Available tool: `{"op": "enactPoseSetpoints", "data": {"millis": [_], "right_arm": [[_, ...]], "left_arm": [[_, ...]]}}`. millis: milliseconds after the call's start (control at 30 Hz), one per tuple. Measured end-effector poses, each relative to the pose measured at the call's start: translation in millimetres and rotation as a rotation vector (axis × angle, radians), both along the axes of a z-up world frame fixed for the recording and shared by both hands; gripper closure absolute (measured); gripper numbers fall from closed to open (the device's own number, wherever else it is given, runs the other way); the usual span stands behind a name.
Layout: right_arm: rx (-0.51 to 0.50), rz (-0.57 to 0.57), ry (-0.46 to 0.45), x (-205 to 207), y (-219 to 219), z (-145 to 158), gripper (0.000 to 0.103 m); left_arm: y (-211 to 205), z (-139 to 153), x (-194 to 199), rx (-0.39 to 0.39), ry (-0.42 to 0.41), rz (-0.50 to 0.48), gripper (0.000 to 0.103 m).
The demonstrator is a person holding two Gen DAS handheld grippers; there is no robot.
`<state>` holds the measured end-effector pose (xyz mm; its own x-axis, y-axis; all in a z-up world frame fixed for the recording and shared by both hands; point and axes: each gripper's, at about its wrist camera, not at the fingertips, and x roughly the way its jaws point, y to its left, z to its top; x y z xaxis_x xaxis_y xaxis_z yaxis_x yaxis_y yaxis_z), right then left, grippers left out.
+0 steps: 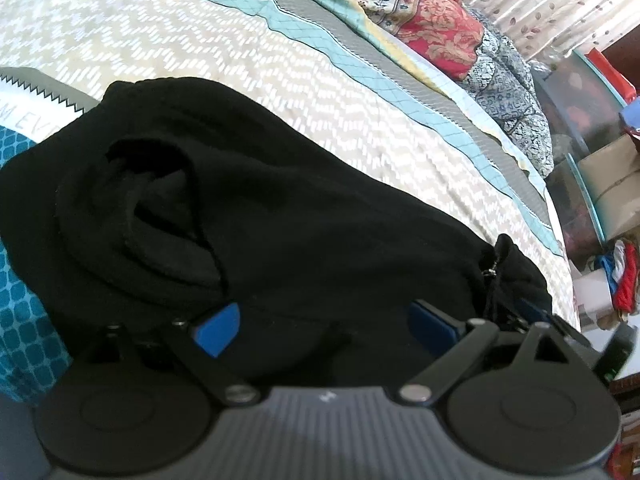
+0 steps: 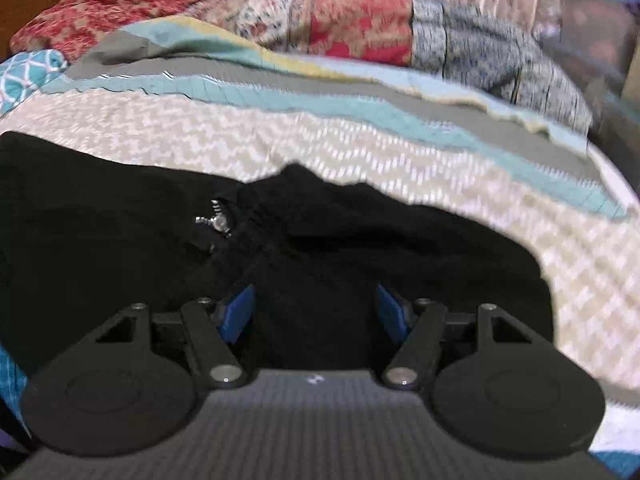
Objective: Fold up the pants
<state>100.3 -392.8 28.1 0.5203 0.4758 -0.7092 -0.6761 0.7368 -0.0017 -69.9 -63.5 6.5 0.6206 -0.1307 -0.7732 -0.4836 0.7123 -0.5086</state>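
Both claws, left [image 1: 326, 330] and right [image 2: 316, 312], hang spread wide over bunched black pants [image 1: 240, 208] on the bed [image 1: 240, 60]; a grab may catch only one layer.

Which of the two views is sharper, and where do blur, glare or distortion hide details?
Left wrist view: sharper; the black fabric pants show folds, the beige zigzag bedspread glares white, and fisheye bends the bed edge. Right wrist view: motion blur smears the red floral quilt and the bedspread; the pants are nearly featureless black.
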Motion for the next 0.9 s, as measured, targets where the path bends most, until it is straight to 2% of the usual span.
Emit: {"op": "enactPoseSetpoints", "data": {"millis": [67, 100, 200, 300, 367, 467, 567, 700, 767, 800, 833, 900], "right_arm": [[-0.038, 0.014, -0.027, -8, 9, -4, 0.042], [-0.057, 0.038, -0.045, -14, 13, -4, 0.052], [-0.031, 0.051, -0.021, -12, 9, -6, 0.063], [0.099, -0.027, 0.11, 9, -11, 2, 0.099], [0.163, -0.07, 0.164, 17, -23, 10, 0.099], [0.179, -0.073, 0.166, 7, -32, 24, 0.099], [0.155, -0.007, 0.165, -9, -33, 28, 0.097], [0.013, 0.02, 0.169, -24, -22, 2, 0.083], [0.003, 0.032, 0.12, -29, -21, 10, 0.065], [0.012, 0.029, 0.099, -31, -23, 18, 0.04], [0.035, 0.021, 0.07, -32, -27, 26, 0.028], [0.09, 0.01, 0.021, -36, -34, 45, 0.028]], "left_arm": [[4, -1, -2, -0.007, 0.0, 0.007, 0.008], [5, -1, -2, -0.011, -0.003, 0.014, 0.008], [9, -2, -4, -0.026, -0.007, 0.026, 0.008], [8, 0, -5, -0.02, -0.008, 0.021, 0.008], [10, 2, -8, -0.015, -0.014, 0.023, 0.008], [20, 6, -17, -0.017, -0.027, 0.054, 0.008], [30, 17, -32, -0.016, -0.073, 0.082, 0.008], [45, 33, -54, 0.024, -0.129, 0.125, 0.008], [57, 40, -70, 0.055, -0.137, 0.167, 0.007], [64, 42, -78, 0.069, -0.138, 0.194, 0.006], [71, 43, -84, 0.075, -0.137, 0.219, 0.005], [83, 39, -98, 0.07, -0.133, 0.27, 0.003]]}}
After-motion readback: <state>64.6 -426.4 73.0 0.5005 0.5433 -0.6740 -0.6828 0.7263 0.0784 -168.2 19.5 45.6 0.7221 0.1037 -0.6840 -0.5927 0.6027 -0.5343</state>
